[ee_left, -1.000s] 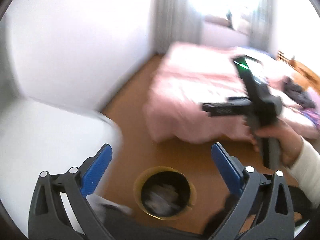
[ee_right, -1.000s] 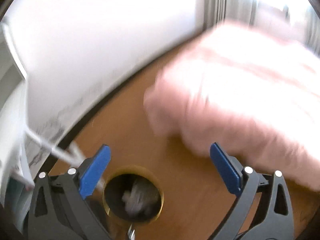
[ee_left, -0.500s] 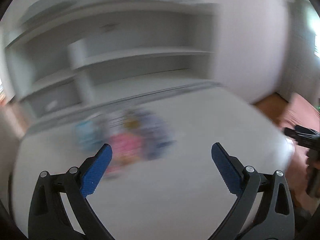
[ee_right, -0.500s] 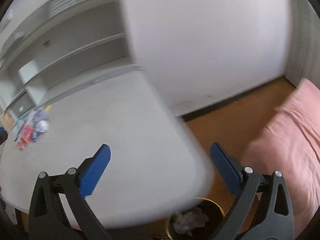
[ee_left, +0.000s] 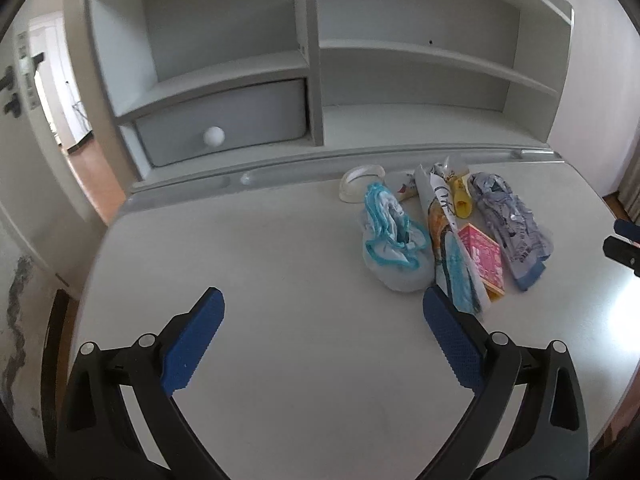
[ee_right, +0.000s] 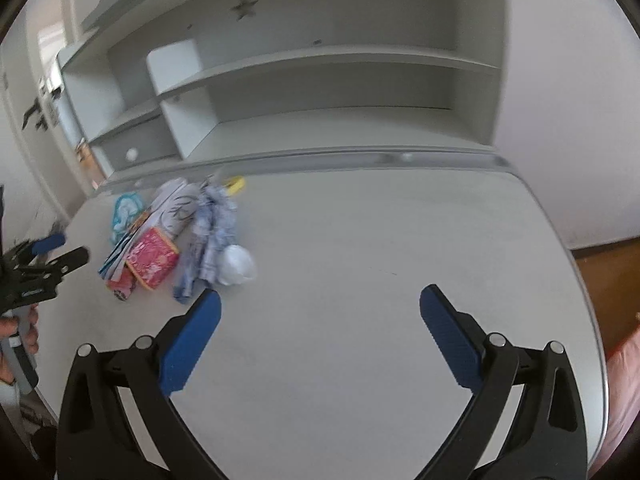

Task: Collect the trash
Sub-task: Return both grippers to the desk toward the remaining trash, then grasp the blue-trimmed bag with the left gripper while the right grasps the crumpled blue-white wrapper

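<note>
1. Spanning both views, a pale desk (ee_left: 280, 264) with a bare white top carries everything that matters here; its shelf unit (ee_left: 316, 56) at the back holds one closed drawer (ee_left: 224, 120) and nothing that looks like rubbish.
2. Lying toward the back of the desktop, just in front of the shelf unit, the pile of trash (ee_left: 452, 236) is the task's target: wrappers and packets heaped and touching one another.
3. Within the pile, a bag with blue trim (ee_left: 394, 244) sits on its left side, a pink packet (ee_left: 482, 256) near the middle, a crumpled grey-blue wrapper (ee_left: 508, 220) on the right, and a white wad (ee_right: 236, 266) lies at the wrapper's near end.
4. The left gripper (ee_left: 322, 334) hovers over bare desk with its blue pads spread wide and empty, its right pad near the pile's near edge.
5. The right gripper (ee_right: 320, 332) is likewise agape and empty, with the wad just beyond its left pad.
6. Judging by this, the step in hand is the approach for a pick; no piece is gripped yet.
7. The next move probably calls for one gripper to shift toward the pile, straddle a single loose piece, and close.
</note>
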### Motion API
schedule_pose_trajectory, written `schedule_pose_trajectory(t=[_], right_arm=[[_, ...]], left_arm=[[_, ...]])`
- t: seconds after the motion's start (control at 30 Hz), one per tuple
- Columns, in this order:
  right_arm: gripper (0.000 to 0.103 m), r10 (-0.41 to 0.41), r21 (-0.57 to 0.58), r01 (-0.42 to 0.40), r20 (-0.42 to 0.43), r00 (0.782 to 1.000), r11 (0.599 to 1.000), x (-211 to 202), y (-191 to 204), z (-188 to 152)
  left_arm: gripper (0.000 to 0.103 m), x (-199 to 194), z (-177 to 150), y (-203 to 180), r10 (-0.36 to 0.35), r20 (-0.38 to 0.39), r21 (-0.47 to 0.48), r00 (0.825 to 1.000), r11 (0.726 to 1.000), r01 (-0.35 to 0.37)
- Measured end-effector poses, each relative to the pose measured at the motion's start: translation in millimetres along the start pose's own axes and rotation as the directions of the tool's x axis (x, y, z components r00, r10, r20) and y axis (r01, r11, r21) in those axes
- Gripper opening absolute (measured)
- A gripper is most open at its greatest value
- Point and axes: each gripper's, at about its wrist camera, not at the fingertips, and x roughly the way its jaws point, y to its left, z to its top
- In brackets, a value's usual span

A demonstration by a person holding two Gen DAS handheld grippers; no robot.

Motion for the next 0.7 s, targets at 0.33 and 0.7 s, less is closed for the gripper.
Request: schedule_pose_trajectory(t=[0.33,0.7], right_arm=[[0.096,0.054,-0.087,-0.060,-0.075,0.996,0.994,47,38,30],[0.096,0.025,-0.184,-0.053,-0.151,0.988,0.982,111,74,50]], left_arm=[[0.096,38,21,-17,-0.065,-0.025,0.037,0.998,0.997,0.066],[0.097,75,34,-23,-0.120,-0.118,0.038,0.986,0.991,0.126]])
